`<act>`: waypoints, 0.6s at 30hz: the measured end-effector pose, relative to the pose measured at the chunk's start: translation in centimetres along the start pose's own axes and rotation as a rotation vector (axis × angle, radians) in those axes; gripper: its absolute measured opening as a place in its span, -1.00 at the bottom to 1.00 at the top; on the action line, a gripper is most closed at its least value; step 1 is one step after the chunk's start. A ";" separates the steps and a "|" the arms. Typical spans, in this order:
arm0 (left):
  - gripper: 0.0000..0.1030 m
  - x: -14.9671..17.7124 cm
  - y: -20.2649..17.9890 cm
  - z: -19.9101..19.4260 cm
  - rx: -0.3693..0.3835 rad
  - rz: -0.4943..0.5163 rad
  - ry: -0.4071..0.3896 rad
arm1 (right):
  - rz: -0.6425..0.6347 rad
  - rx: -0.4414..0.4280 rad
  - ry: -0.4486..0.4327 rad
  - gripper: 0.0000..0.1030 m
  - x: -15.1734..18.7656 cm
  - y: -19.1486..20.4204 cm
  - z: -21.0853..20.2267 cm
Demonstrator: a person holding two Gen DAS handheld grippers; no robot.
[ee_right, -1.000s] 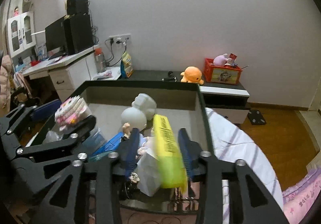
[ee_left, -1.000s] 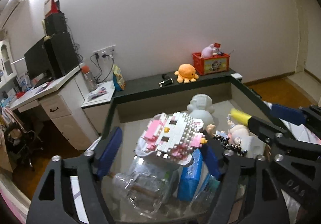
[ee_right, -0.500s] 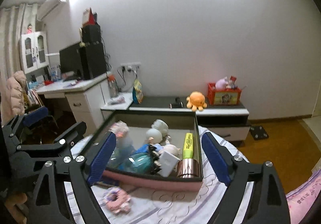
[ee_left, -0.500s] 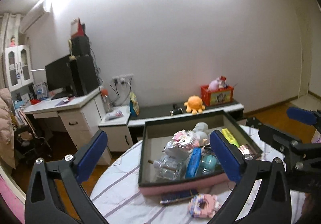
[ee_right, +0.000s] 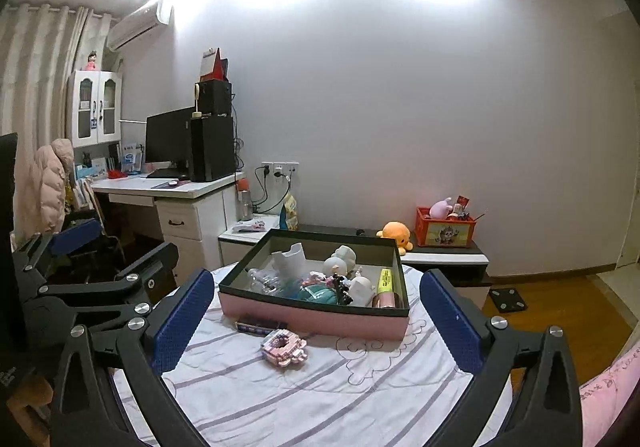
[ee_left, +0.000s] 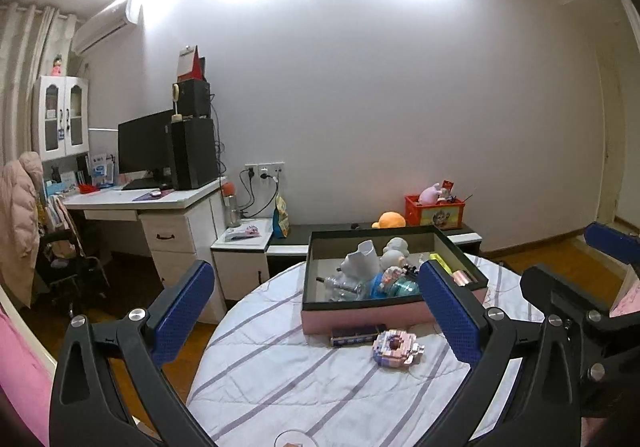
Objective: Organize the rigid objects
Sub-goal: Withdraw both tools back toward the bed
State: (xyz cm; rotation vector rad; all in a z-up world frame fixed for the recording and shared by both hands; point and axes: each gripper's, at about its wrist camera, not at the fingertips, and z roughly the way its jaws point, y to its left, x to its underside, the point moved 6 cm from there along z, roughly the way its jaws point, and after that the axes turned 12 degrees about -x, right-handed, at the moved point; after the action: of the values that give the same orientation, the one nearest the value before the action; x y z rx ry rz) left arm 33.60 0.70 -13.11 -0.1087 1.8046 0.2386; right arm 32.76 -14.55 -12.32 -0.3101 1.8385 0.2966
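Both your tongs are hanging clear: left gripper point(ee_left: 316, 311) wide, empty; right gripper point(ee_right: 316, 319) jaws opening, nothing between. Pink box point(ee_right: 316, 317) is sitting ahead of them, long axis crosswise, toys inside. Brick figure point(ee_right: 285, 347) is lying loose before its near wall on the striped tablecloth point(ee_right: 320, 399), desk beyond-left.

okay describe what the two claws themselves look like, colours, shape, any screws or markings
Both claws, left and right, look alike: black plastic frames with triangular cut-outs, shaped like forked arms, fastened with round silver screws. Each finger carries a long blue pad with a fine dotted texture. No cables or sleeves show.
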 end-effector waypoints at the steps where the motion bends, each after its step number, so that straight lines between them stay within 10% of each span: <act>1: 1.00 0.2 0.1 -0.1 -0.004 0.004 0.004 | -0.003 0.002 0.002 1.00 0.1 0.2 0.0; 18: 1.00 5.9 1.0 5.1 -0.031 0.041 0.202 | 0.028 0.012 0.127 1.00 3.5 -0.2 3.8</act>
State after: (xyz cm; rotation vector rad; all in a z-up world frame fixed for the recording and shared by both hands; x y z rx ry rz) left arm 36.76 3.12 -19.86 -0.1215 2.0055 0.2927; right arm 35.23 -13.62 -16.78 -0.3013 1.9703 0.2904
